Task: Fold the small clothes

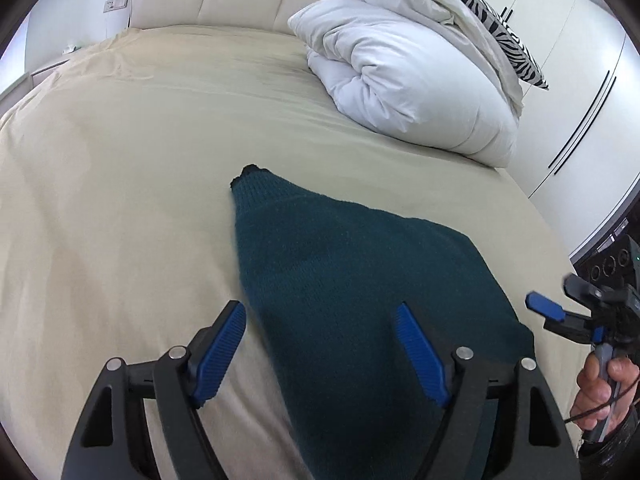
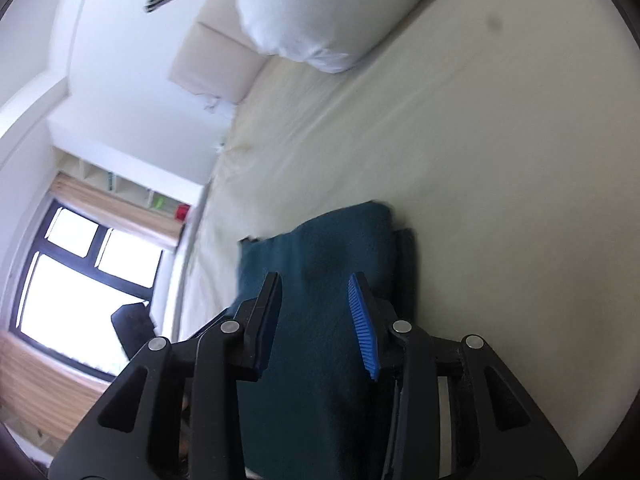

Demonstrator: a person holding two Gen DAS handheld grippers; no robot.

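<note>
Your left gripper (image 1: 320,320) hung just above the bed (image 1: 120,200) with its jaws spread wide and nothing between the blue pads (image 1: 222,354). The left pad sat over bare beige sheet; the right pad sat over the dark green knitted garment (image 1: 360,272). That garment lay flat on the sheet, running from 6 o'clock in your left wrist view up toward the centre, where a ribbed cuff (image 1: 250,184) pointed to about 11 o'clock. Its surface looked doubled over itself, though you could not tell from either view how many layers there were.

At 3 o'clock in the same view, your right gripper (image 1: 546,308) stood off the garment's right edge, with one blue fingertip showing and your right hand (image 1: 600,392) wrapped around its handle.

In the right wrist view, tilted sideways and blurred, your right gripper (image 2: 314,300) held its jaws moderately open and empty, with the green garment (image 2: 320,264) under and ahead of them. The knit filled the span from 6 o'clock up to the centre of that view.

A rolled white duvet (image 1: 408,80) lay at 1 o'clock on the bed, well apart from the garment, with a zebra-print pillow (image 1: 500,28) behind it. A window (image 2: 76,280) showed at 8 o'clock in the right wrist view.
</note>
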